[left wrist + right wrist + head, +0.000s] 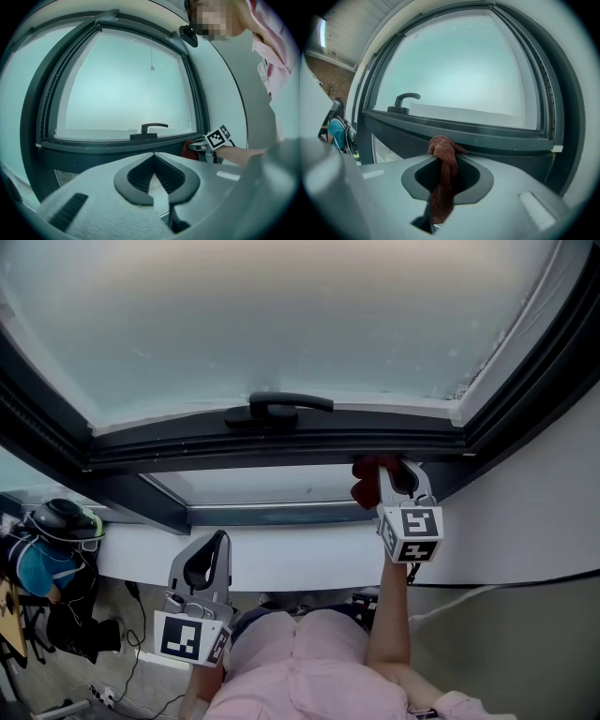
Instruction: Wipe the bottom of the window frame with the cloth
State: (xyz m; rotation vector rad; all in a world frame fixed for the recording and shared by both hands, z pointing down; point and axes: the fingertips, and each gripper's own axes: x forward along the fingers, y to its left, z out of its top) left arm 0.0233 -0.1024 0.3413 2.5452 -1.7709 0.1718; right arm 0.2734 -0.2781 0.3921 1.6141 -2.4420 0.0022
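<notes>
Looks mid-wipe, with most of the bottom of the window frame point(501, 140) leftward left to do: holds the left gripper point(152, 157) low, fingers together on nothing, and farther out presses the red cloth point(443, 152), clamped between the fingers of the right gripper point(443, 161), against that frame near its right corner.

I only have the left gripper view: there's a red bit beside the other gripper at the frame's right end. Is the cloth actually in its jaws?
Observer: Yes. The right gripper view shows the right gripper shut on the reddish-brown cloth, bunched past the jaw tips.
Operator: Is it on the frame?
Observer: Head view puts it against the window frame's dark bottom rail, near the right corner.
Operator: And my left gripper?
Observer: Head view shows the left gripper low, below the white sill, away from the frame.
</notes>
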